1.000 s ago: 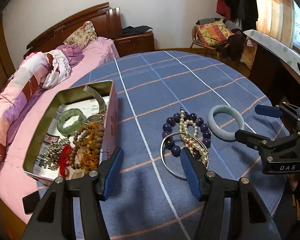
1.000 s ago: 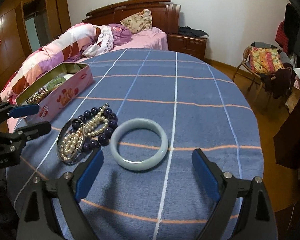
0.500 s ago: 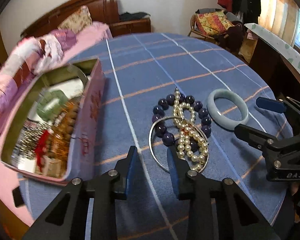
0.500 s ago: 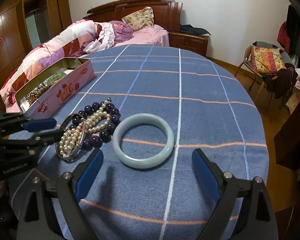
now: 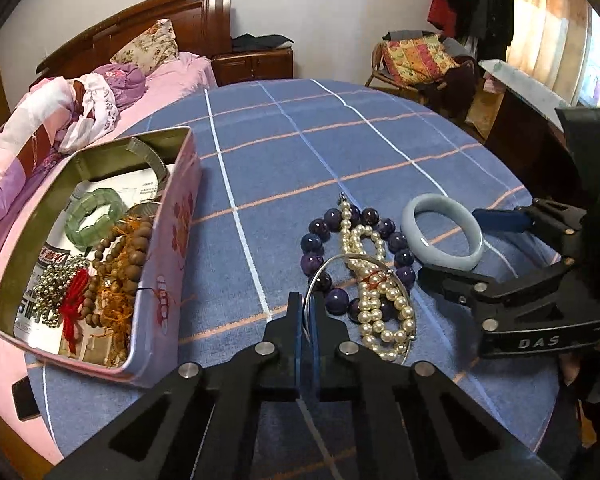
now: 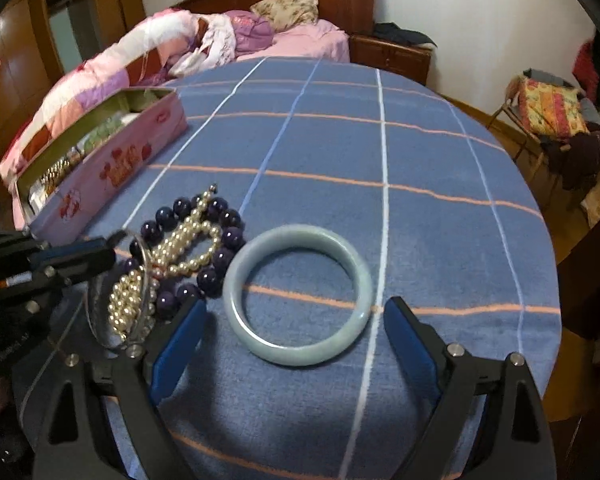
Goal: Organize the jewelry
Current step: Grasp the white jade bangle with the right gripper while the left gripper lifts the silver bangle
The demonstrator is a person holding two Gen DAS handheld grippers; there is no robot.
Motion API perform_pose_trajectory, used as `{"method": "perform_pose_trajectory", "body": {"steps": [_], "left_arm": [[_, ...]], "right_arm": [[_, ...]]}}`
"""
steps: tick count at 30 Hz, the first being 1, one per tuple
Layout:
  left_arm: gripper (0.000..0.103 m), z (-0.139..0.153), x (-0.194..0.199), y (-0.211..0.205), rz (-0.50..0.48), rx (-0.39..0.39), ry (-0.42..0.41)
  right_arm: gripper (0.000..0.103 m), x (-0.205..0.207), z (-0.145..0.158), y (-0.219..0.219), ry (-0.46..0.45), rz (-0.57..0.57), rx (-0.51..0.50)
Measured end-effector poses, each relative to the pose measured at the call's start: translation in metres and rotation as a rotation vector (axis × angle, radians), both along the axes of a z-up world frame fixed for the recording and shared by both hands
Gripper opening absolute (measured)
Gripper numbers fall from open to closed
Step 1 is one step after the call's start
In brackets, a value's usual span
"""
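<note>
My left gripper (image 5: 307,314) is shut on the thin silver bangle (image 5: 356,258), gripping its near rim; the bangle tilts up over the pearl strand (image 5: 374,296) and the dark purple bead bracelet (image 5: 320,240). In the right wrist view the left gripper (image 6: 112,254) holds the silver bangle (image 6: 142,276) at the left. My right gripper (image 6: 296,344) is open, its fingers either side of the pale jade bangle (image 6: 298,294), which lies flat on the blue checked tablecloth (image 6: 340,152). The jade bangle also shows in the left wrist view (image 5: 442,230).
A pink tin box (image 5: 168,248) with several bracelets and bead strands inside stands at the table's left edge. A bed (image 5: 112,84) lies beyond it. A chair with clothes (image 5: 420,60) stands at the back right. The table edge curves close on the right.
My left gripper has moved in and closed on the silver bangle's near rim, tilting it up. My right gripper has moved closer around the jade bangle, still open.
</note>
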State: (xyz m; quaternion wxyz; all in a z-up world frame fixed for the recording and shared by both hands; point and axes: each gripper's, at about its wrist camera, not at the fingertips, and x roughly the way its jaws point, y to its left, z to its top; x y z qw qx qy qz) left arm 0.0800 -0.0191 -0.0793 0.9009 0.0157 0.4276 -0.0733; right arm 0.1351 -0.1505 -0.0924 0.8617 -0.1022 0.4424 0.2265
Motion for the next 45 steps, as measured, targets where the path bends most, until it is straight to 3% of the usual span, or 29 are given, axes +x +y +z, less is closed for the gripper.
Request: {"method": "perform_pose_trajectory", "body": {"steps": [1,5,24,45], "left_arm": [[0.002,0.002,-0.001,0.002,0.005,-0.006,-0.007],[0.002,0.009,-0.005,0.007,0.019,-0.014,-0.036],[0.002,0.032,-0.014,0.011,0.042,-0.001,-0.127],[0.002,0.045,-0.017,0.015,0.043,-0.007,-0.166]], "right_arm": [[0.078,-0.001,0.001,-0.002,-0.013,-0.007,0.002],[0.077,-0.006,0.002,-0.006,-0.017,0.0,0.015],[0.076,-0.015,0.02,-0.013,-0.159,-0.04,0.101],[0.076,-0.029,0.039,-0.004,-0.219,-0.008,0.137]]}}
